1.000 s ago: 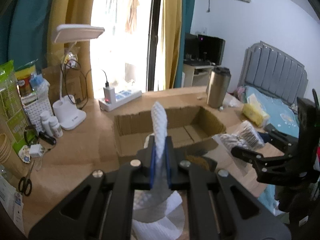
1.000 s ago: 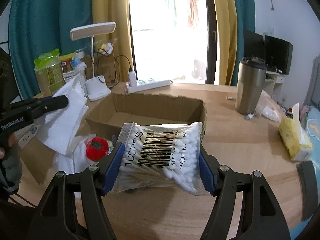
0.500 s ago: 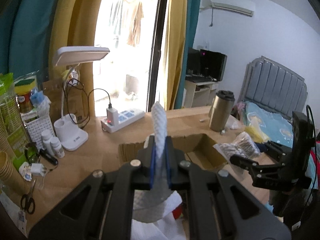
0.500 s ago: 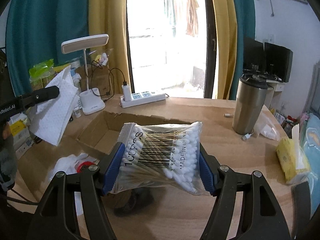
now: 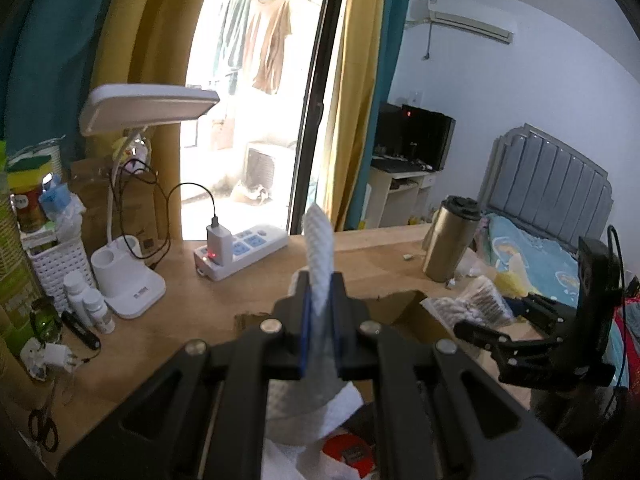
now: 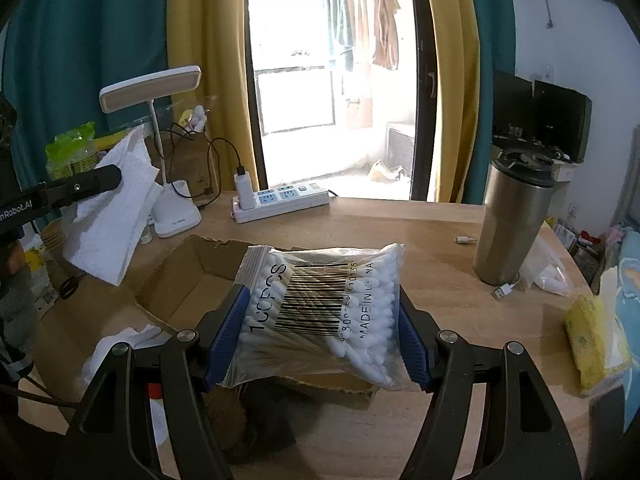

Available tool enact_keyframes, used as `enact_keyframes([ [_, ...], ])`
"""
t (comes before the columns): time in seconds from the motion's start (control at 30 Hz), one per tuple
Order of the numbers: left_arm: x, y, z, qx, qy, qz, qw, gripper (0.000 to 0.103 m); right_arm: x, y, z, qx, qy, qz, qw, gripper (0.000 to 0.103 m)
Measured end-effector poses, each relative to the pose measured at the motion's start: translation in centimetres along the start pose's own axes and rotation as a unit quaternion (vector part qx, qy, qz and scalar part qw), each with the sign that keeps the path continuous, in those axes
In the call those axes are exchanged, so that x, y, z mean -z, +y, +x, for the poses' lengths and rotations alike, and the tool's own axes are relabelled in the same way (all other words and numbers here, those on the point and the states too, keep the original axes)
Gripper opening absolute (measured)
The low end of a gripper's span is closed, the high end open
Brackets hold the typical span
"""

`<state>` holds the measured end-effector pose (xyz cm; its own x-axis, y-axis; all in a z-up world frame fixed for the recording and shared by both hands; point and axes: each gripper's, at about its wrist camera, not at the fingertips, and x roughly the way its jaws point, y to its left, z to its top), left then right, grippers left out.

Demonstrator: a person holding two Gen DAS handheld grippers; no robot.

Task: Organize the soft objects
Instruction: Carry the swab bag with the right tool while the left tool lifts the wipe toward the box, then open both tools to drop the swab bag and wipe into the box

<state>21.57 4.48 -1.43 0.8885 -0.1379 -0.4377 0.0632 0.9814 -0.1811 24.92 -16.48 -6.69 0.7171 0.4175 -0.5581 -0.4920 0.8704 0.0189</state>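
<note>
My left gripper (image 5: 320, 312) is shut on a white textured tissue (image 5: 319, 248) that sticks up between its pads and hangs below. It also shows in the right wrist view (image 6: 114, 216), held high at the left. My right gripper (image 6: 322, 320) is shut on a clear bag of cotton swabs (image 6: 320, 308) and holds it above the open cardboard box (image 6: 188, 280). The bag also shows in the left wrist view (image 5: 474, 304) at the right. More white tissue (image 6: 120, 344) and a red item (image 5: 348, 450) lie beside the box.
On the wooden desk stand a steel tumbler (image 6: 512, 220), a white power strip (image 6: 280, 200), a desk lamp (image 6: 176, 216), a yellow tissue pack (image 6: 592, 344) at the right edge, and a basket and bottles (image 5: 84, 300) at the left. A bed (image 5: 540, 248) lies beyond.
Both grippers have risen with their loads. The box now sits lower and farther in both views. The tissue is lifted well above the desk.
</note>
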Motion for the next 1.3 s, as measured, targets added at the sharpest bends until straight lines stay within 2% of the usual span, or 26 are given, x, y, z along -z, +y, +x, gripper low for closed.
enact_keyframes([
  [0.23, 1.4, 0.1, 3.5, -0.013, 0.033, 0.012, 0.9993, 0.009, 0.0, -0.6, 1.8, -0.001, 0.014, 0.004, 1.000, 0.072],
  [0.33, 2.5, 0.3, 5.1, -0.011, 0.058, 0.007, 0.9982, 0.009, 0.1, -0.7, 2.5, 0.001, 0.022, 0.007, 1.000, 0.072],
  [0.73, 4.8, 1.9, 8.8, -0.016, 0.112, -0.015, 0.9935, 0.012, 0.4, -0.7, 5.1, -0.003, 0.050, 0.010, 0.999, 0.072],
  [0.83, 5.1, 2.0, 9.4, -0.022, 0.125, -0.014, 0.9918, 0.018, 0.4, -0.5, 5.5, -0.004, 0.054, 0.008, 0.998, 0.072],
  [0.93, 5.0, 1.7, 9.3, -0.033, 0.123, -0.002, 0.9918, 0.025, 0.4, -0.4, 5.8, -0.003, 0.057, 0.010, 0.998, 0.072],
  [1.0, 4.8, 1.7, 9.1, -0.037, 0.121, 0.002, 0.9920, 0.034, 0.4, -0.5, 5.9, -0.001, 0.060, 0.012, 0.998, 0.072],
  [1.07, 4.5, 1.8, 8.8, -0.035, 0.117, -0.003, 0.9925, 0.062, 0.4, -0.5, 6.1, 0.004, 0.064, 0.013, 0.998, 0.073],
  [1.13, 4.3, 2.1, 8.1, -0.026, 0.103, -0.016, 0.9942, 0.066, 0.3, -0.4, 6.1, 0.006, 0.065, 0.014, 0.998, 0.073],
  [1.23, 3.9, 2.2, 7.2, -0.027, 0.095, -0.015, 0.9950, 0.067, 0.2, -0.2, 6.0, 0.008, 0.062, 0.014, 0.998, 0.074],
  [1.3, 3.7, 2.2, 6.7, -0.029, 0.090, -0.015, 0.9954, 0.067, 0.1, -0.1, 5.7, 0.012, 0.055, 0.013, 0.998, 0.080],
])
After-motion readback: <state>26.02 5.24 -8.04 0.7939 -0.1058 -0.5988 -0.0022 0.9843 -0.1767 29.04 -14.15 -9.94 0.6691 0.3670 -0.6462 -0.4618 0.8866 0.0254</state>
